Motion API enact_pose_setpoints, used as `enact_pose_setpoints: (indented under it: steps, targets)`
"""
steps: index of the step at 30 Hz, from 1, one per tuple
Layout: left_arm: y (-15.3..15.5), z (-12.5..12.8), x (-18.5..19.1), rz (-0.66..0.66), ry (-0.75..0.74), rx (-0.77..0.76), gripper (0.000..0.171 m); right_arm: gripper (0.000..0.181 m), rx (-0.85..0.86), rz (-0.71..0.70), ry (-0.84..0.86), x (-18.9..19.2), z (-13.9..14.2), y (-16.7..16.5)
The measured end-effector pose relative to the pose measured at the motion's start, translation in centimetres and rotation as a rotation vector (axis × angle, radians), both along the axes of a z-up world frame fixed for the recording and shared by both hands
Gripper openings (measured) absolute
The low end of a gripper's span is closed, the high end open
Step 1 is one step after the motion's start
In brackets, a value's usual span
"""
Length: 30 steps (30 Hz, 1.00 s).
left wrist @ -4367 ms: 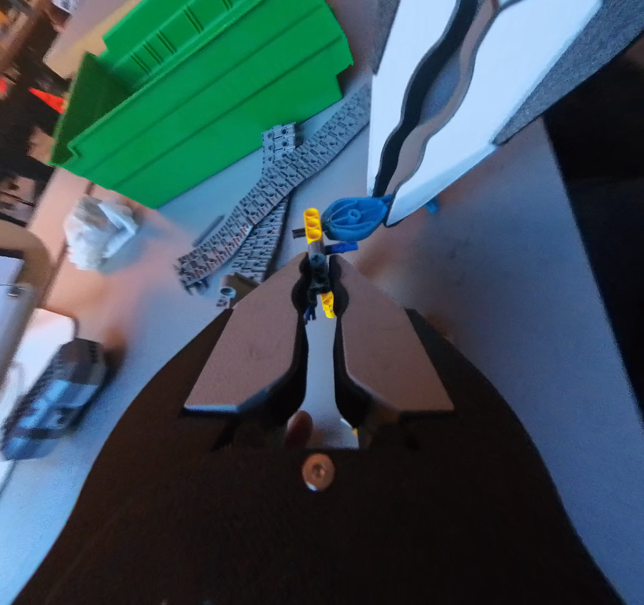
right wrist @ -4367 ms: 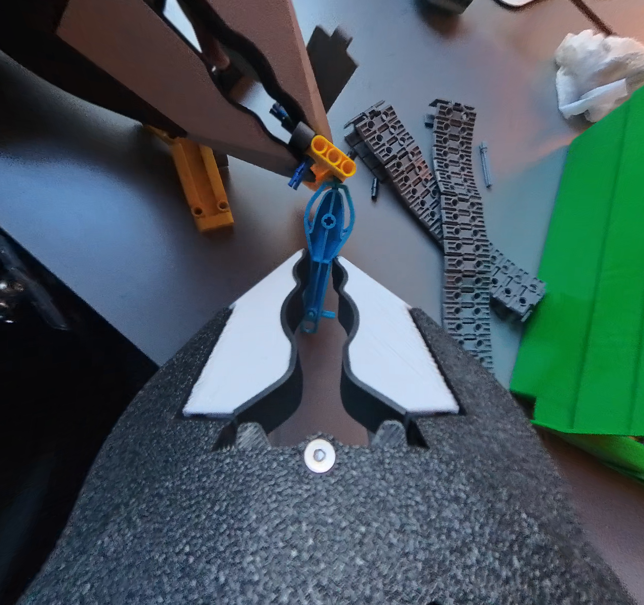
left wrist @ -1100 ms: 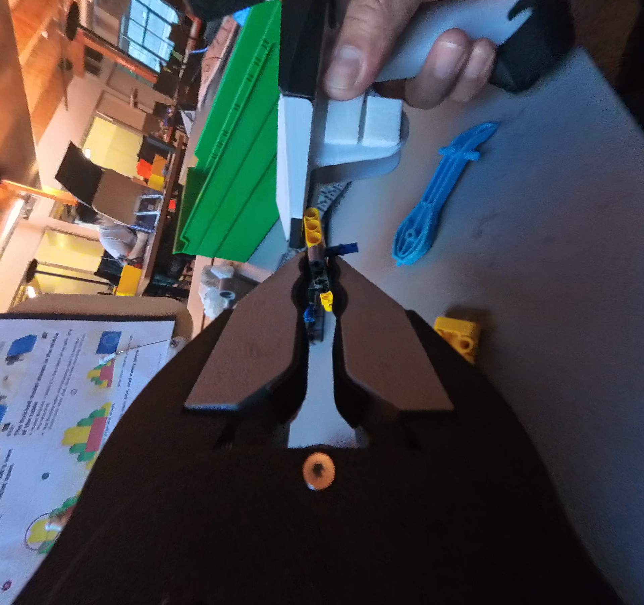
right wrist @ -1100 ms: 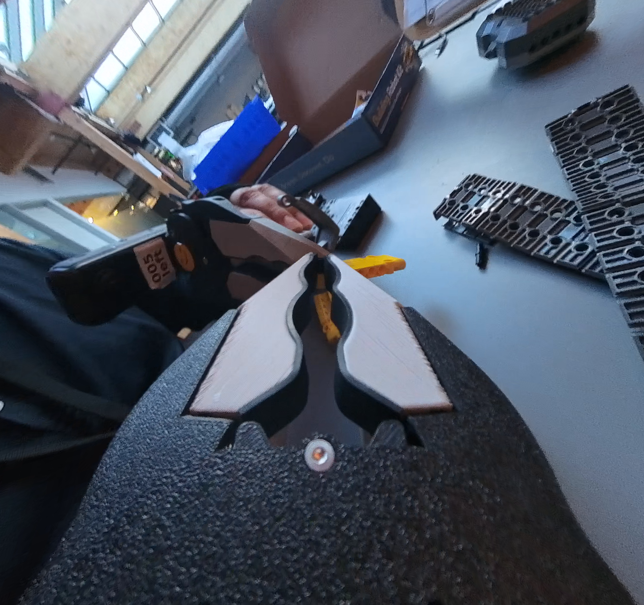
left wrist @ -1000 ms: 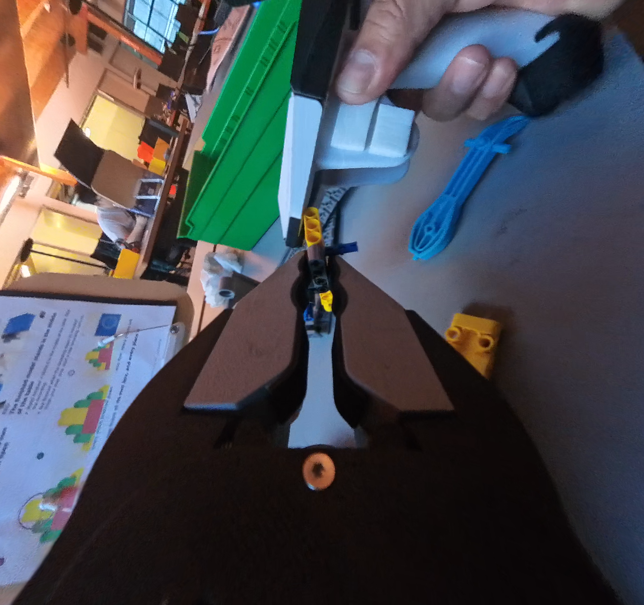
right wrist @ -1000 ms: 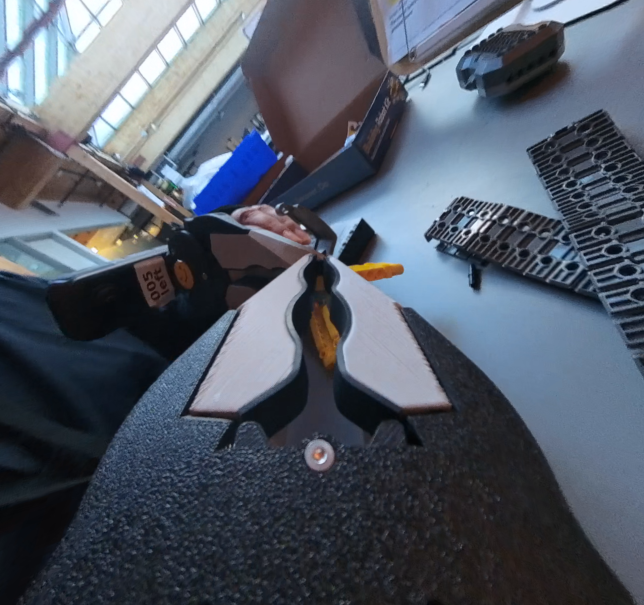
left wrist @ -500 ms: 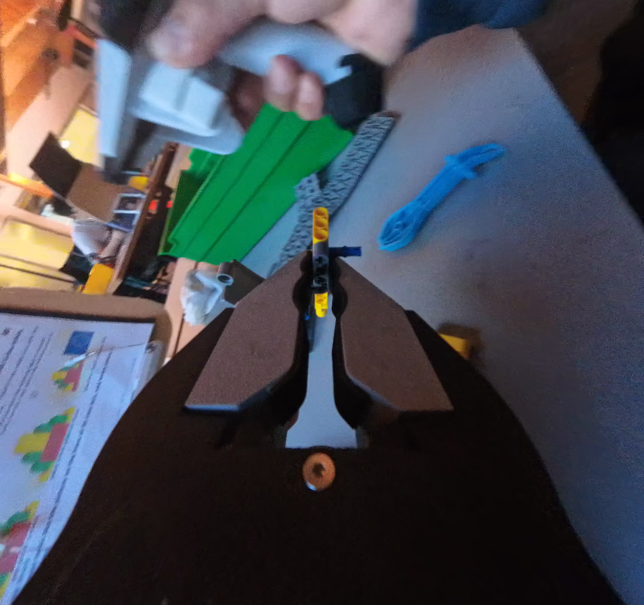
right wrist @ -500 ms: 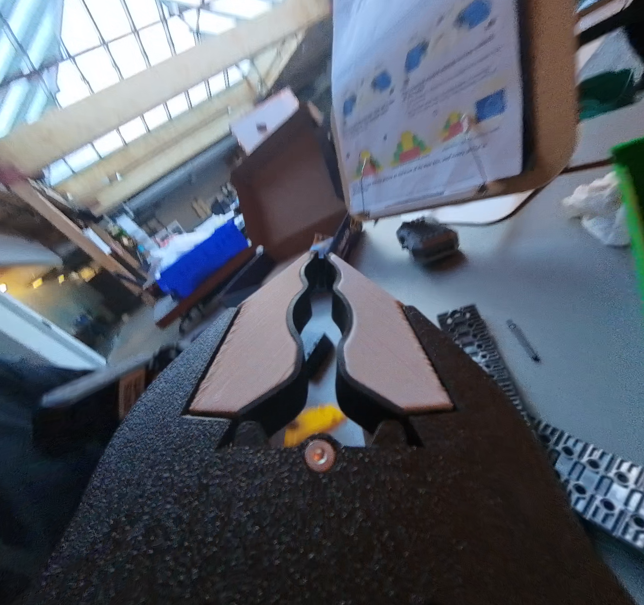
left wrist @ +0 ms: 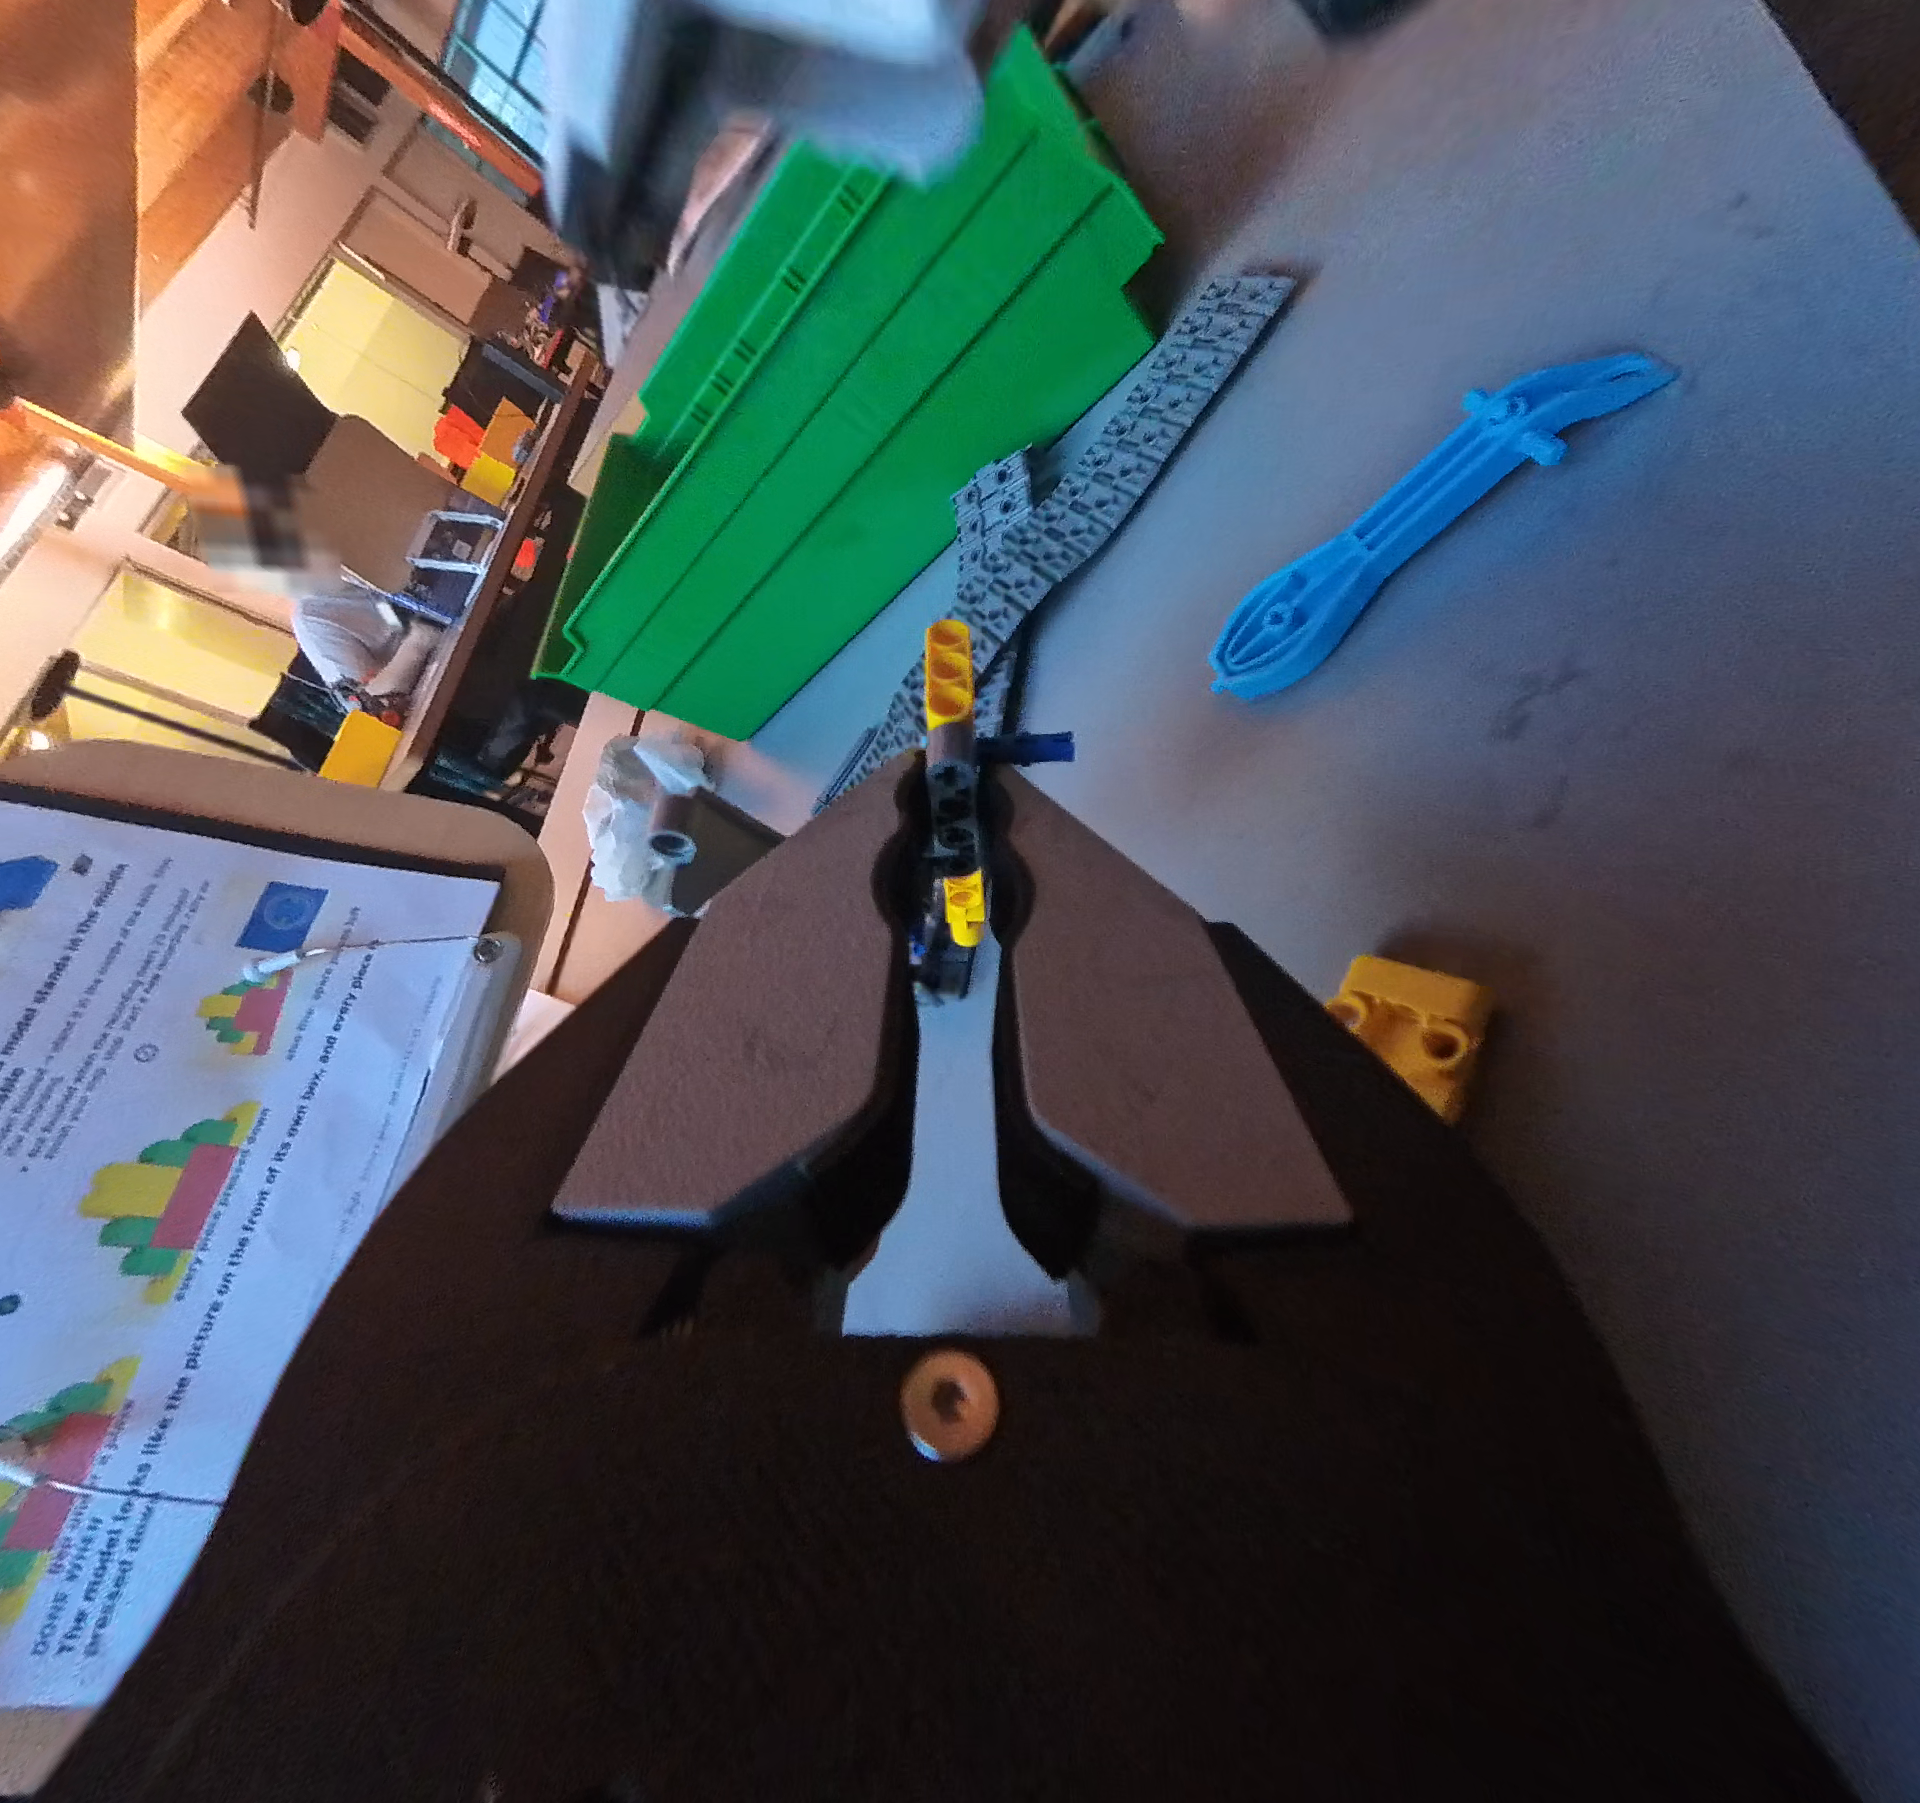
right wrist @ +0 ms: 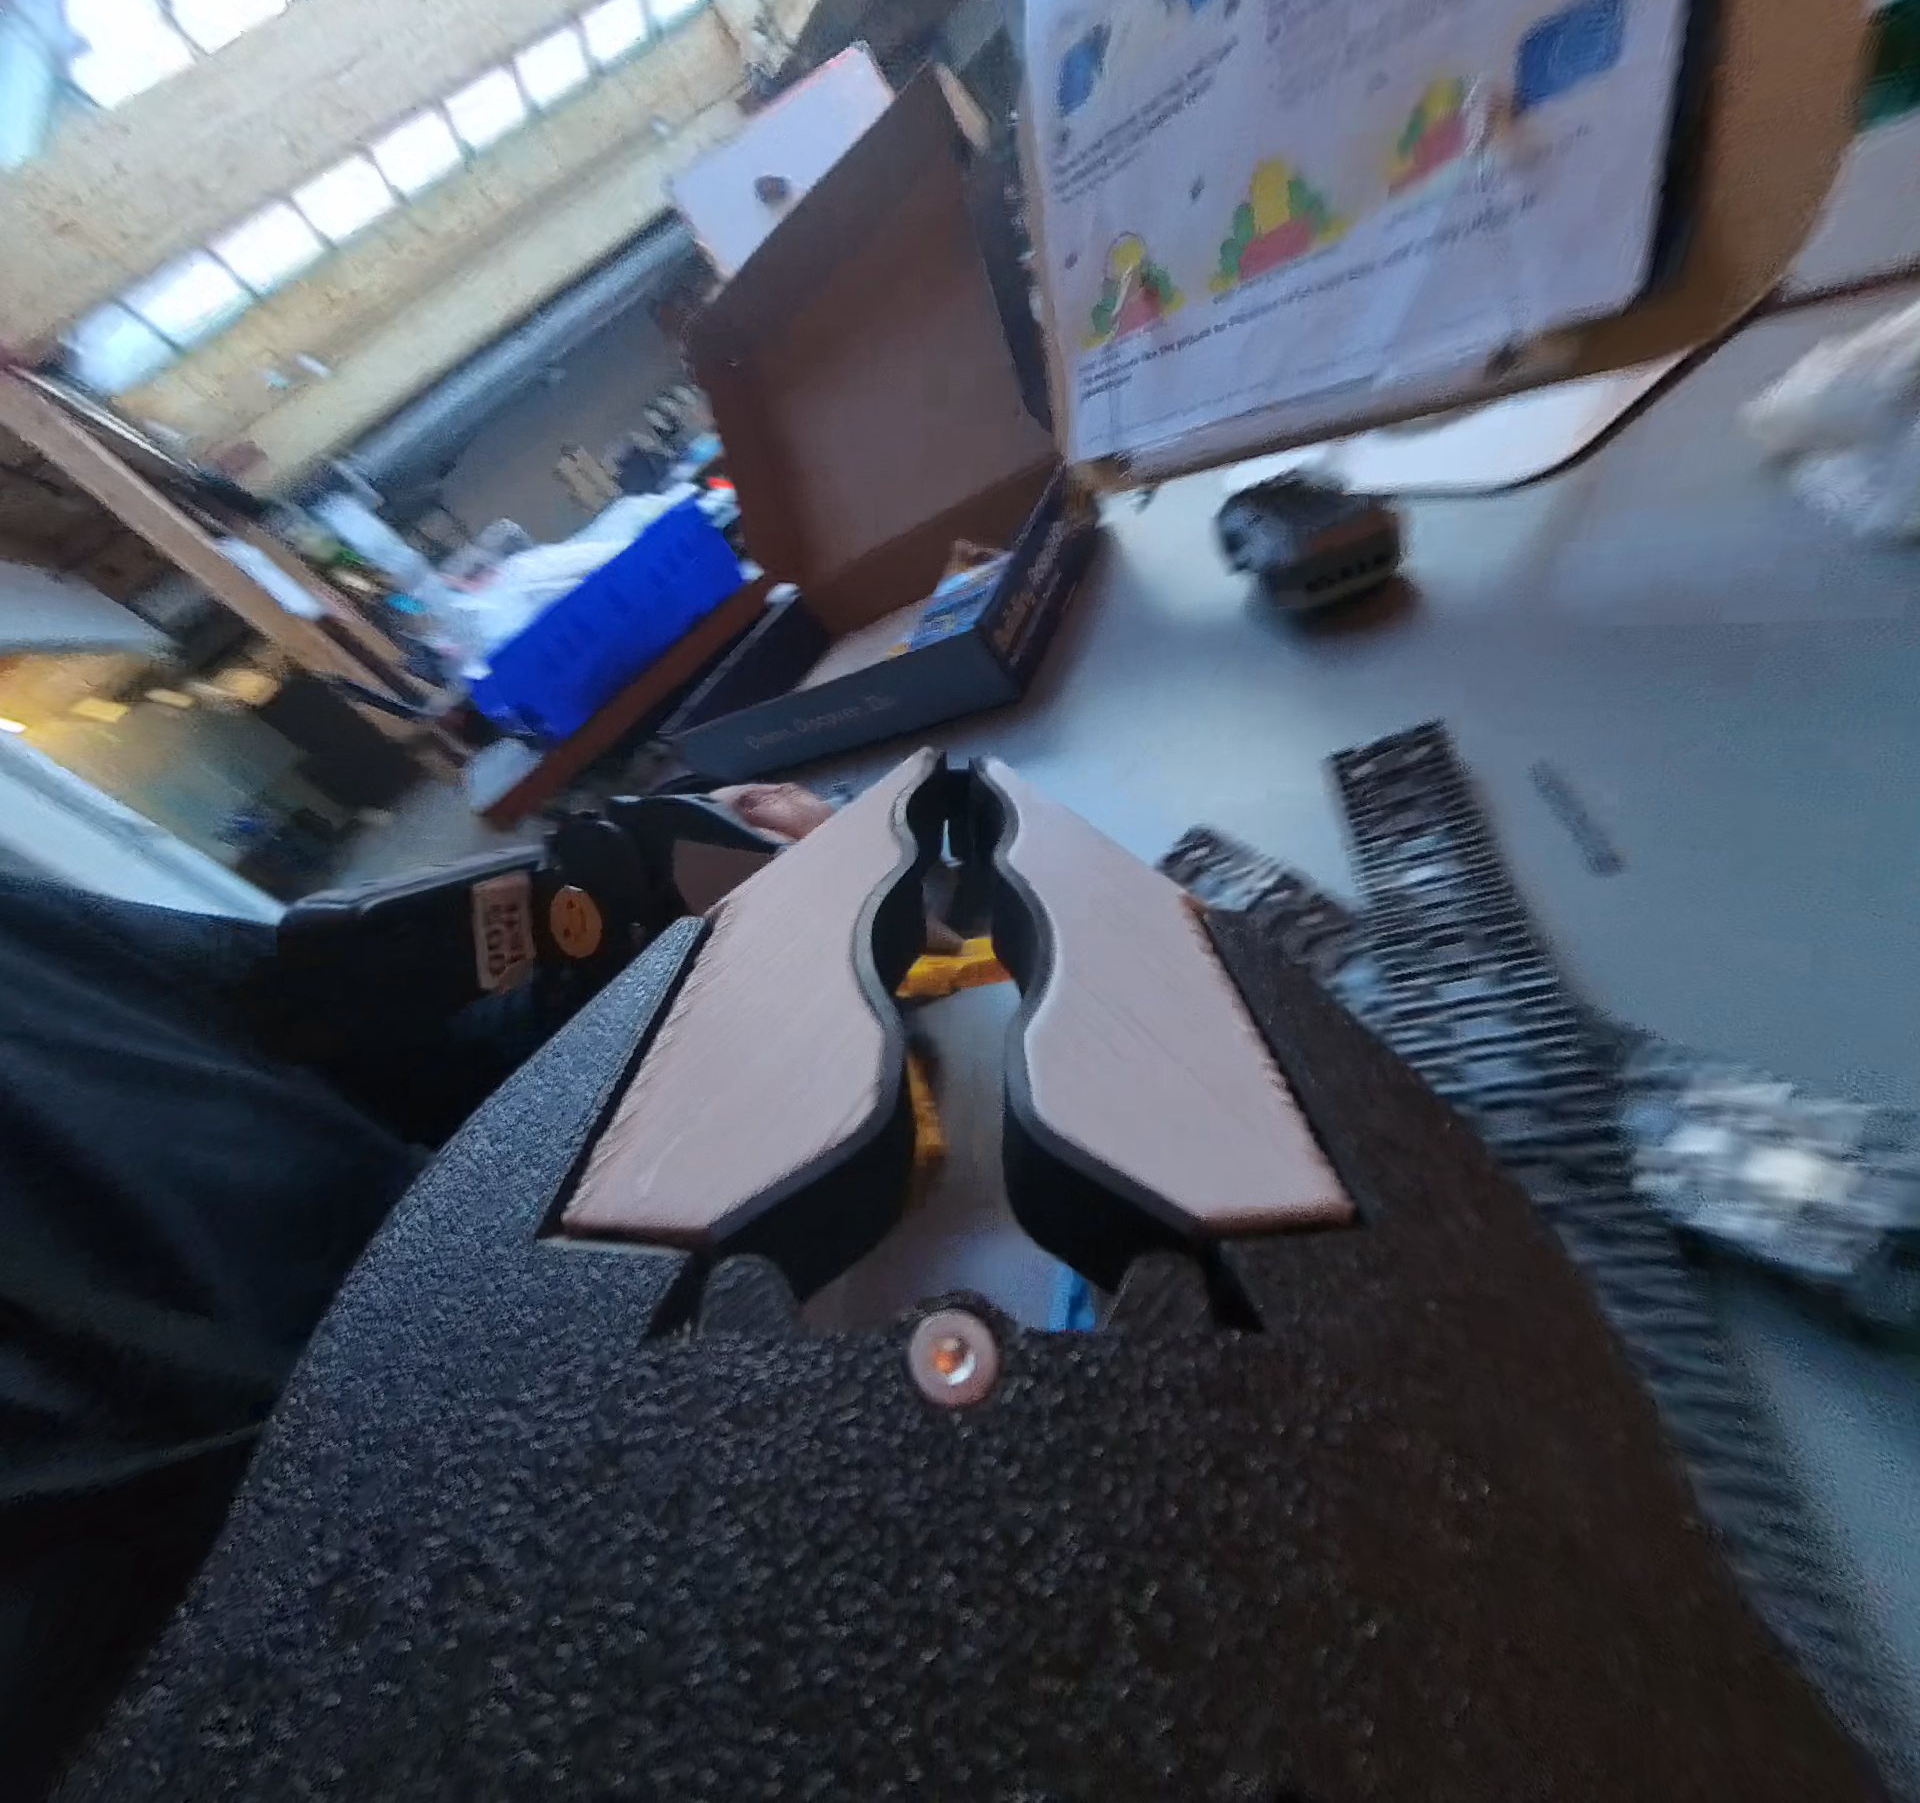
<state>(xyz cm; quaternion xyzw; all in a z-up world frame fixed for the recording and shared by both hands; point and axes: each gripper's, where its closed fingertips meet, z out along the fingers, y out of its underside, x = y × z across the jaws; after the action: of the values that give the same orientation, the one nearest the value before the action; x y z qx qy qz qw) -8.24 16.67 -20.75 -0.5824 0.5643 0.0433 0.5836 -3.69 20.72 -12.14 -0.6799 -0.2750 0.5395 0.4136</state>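
Note:
My left gripper (left wrist: 951,797) is shut on a small assembly (left wrist: 948,714) of black and yellow holed beams with a blue pin, held above the grey table. A blue plastic tool (left wrist: 1423,527) lies on the table to the right. A yellow brick (left wrist: 1413,1031) lies beside my right finger. My right gripper (right wrist: 958,779) is shut with nothing between its tips. It shows blurred at the top of the left wrist view (left wrist: 790,18). Through its gap I see a yellow piece (right wrist: 951,974) behind. The left gripper's black handle (right wrist: 436,932) is to its left.
A green bin (left wrist: 862,434) stands at the back, with grey track strips (left wrist: 1101,486) in front of it; these strips also show in the right wrist view (right wrist: 1455,932). A board with an instruction sheet (left wrist: 208,1130), crumpled paper (left wrist: 639,808), an open cardboard box (right wrist: 873,423) and a dark block (right wrist: 1314,548) stand around. There is about 10 centimetres between the tips of the two grippers. The left tips stand about 9 centimetres off the yellow brick (left wrist: 1413,1031).
The right gripper has left the blue tool on the table, then lifted up and away from the assembly. The left gripper still holds the assembly.

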Motion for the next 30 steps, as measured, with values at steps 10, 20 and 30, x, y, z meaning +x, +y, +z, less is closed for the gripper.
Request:
enact_pose_setpoints:
  steps: [10,20,30]
  targets:
    - [0.5,-0.1,-0.2,0.004,-0.080,-0.084,0.006,0.029,0.031,-0.310,-0.738,14.8,-3.6,10.8]
    - [0.8,1.1,-0.8,0.030,-0.183,-0.107,0.006,0.034,0.124,-0.323,-0.510,13.1,-0.6,8.1]
    - [1.1,0.8,-0.9,0.049,-0.172,-0.106,0.006,0.046,0.128,0.024,-0.561,6.8,-8.5,-5.3]
